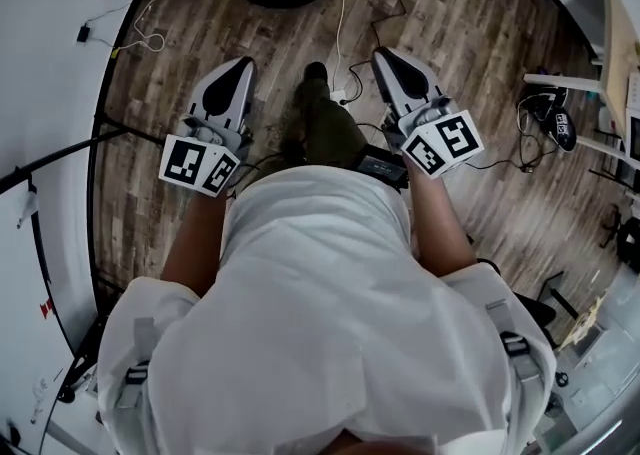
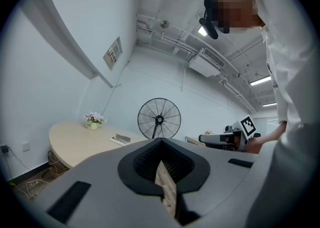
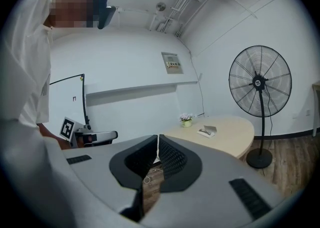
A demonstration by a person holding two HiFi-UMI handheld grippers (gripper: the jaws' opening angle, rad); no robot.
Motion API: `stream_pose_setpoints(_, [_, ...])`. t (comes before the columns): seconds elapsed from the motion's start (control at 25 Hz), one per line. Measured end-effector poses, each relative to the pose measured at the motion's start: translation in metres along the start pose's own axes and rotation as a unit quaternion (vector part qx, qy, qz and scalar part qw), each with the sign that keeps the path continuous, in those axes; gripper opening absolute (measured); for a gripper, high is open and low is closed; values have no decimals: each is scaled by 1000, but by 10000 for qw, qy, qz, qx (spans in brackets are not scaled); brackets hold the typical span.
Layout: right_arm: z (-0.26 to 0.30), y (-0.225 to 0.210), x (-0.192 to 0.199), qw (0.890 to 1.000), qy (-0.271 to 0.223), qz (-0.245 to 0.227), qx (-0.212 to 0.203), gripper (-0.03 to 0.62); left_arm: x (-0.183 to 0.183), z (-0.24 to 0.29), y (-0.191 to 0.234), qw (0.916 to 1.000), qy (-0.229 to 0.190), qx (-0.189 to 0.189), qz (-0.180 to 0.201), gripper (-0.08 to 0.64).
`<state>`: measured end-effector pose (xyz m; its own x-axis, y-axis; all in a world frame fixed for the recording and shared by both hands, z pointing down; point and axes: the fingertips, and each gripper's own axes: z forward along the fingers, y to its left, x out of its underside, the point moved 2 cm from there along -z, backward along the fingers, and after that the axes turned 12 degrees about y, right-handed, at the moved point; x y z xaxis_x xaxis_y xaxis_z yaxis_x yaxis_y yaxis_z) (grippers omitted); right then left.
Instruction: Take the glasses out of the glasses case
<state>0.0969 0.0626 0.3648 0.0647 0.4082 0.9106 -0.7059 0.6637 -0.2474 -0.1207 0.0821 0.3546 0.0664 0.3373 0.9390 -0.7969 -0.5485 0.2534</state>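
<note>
Holding the left gripper (image 1: 243,65) and the right gripper (image 1: 385,53) at waist height, tips pointing out over the wooden floor (image 1: 180,53), you stand short of the worktop (image 3: 235,139), so neither tool is within reach of anything. Both pairs of jaws are clenched with nothing in them: each gripper view shows the dark pads meeting at the tip, with only a sliver of floor showing through behind. That looks like a carrying posture and not a working one, since closed jaws cannot catch on anything while you approach. What looks like the glasses case (image 3: 206,132) lies on the worktop, lid apparently raised, a little in from the wall-side edge and near a small flower pot (image 3: 186,120). It is too small to tell whether the glasses sit inside. A standing fan (image 3: 260,82) is on the floor beyond the rounded end of the worktop. The task has not begun, by my reading. You will need to close in on the worktop and release at least one pair of jaws before reaching into the case.
</note>
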Motion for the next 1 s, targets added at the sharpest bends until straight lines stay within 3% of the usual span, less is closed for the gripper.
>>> stream_pose_setpoints(0.28, [66, -72, -43, 9999, -72, 15, -140, 26, -33, 83, 52, 9999, 76, -84, -39, 12])
stream_pose_setpoints(0.68, [131, -215, -113, 9997, -54, -4, -242, 26, -92, 228, 106, 9995, 152, -237, -166, 12])
stream_pose_setpoints(1.0, [202, -275, -139, 9984, 67, -81, -553, 26, -118, 286, 166, 9981, 84, -592, -142, 12])
